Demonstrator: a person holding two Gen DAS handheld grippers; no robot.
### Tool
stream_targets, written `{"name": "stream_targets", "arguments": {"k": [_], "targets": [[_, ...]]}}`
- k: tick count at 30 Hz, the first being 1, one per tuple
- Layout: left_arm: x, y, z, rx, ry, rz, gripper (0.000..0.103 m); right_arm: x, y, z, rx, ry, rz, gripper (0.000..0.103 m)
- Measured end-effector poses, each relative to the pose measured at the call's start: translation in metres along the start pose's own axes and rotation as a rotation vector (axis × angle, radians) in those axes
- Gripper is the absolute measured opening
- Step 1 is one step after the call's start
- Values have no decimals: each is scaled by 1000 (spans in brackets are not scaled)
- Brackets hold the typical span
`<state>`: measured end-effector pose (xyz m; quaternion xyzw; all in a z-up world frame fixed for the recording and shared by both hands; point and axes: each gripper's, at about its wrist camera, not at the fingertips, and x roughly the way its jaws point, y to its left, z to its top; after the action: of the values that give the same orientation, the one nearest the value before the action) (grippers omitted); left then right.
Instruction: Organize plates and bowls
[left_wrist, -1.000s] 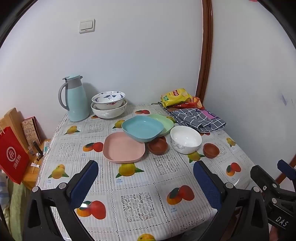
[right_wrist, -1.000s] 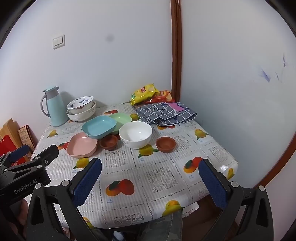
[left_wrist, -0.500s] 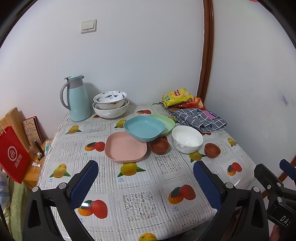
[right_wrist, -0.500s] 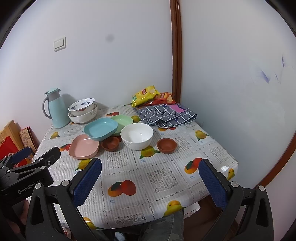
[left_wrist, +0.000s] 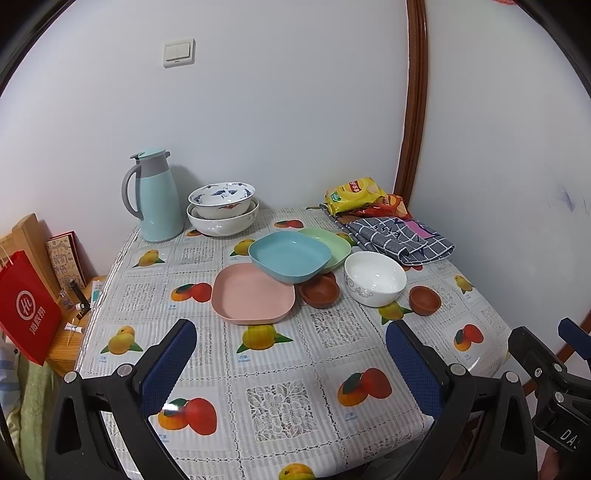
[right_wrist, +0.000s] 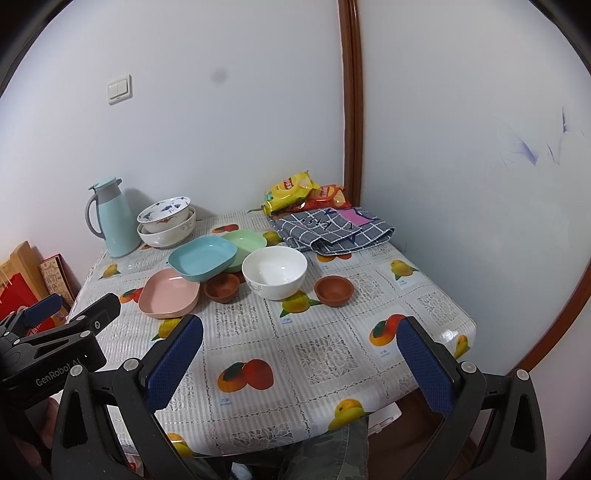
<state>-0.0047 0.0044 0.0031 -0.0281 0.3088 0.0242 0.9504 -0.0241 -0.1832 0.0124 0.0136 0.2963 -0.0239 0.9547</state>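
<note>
Both grippers, left (left_wrist: 290, 350) and right (right_wrist: 301, 347), are hanging spread and empty, drifting slightly back from the table (left_wrist: 280, 402); plates and bowls are remaining unsorted.

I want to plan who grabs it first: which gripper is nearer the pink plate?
Left. The left gripper hangs open almost straight in front of the pink plate. The right gripper, also open, sits farther to the right, with the plate off to its left.
</note>
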Motion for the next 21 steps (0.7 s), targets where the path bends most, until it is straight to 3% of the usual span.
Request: {"name": "stream_targets", "arguments": {"k": [21], "targets": [[-3, 3, 2, -2, -7, 3, 103, -4, 3, 2, -5, -5, 4, 103]]}}
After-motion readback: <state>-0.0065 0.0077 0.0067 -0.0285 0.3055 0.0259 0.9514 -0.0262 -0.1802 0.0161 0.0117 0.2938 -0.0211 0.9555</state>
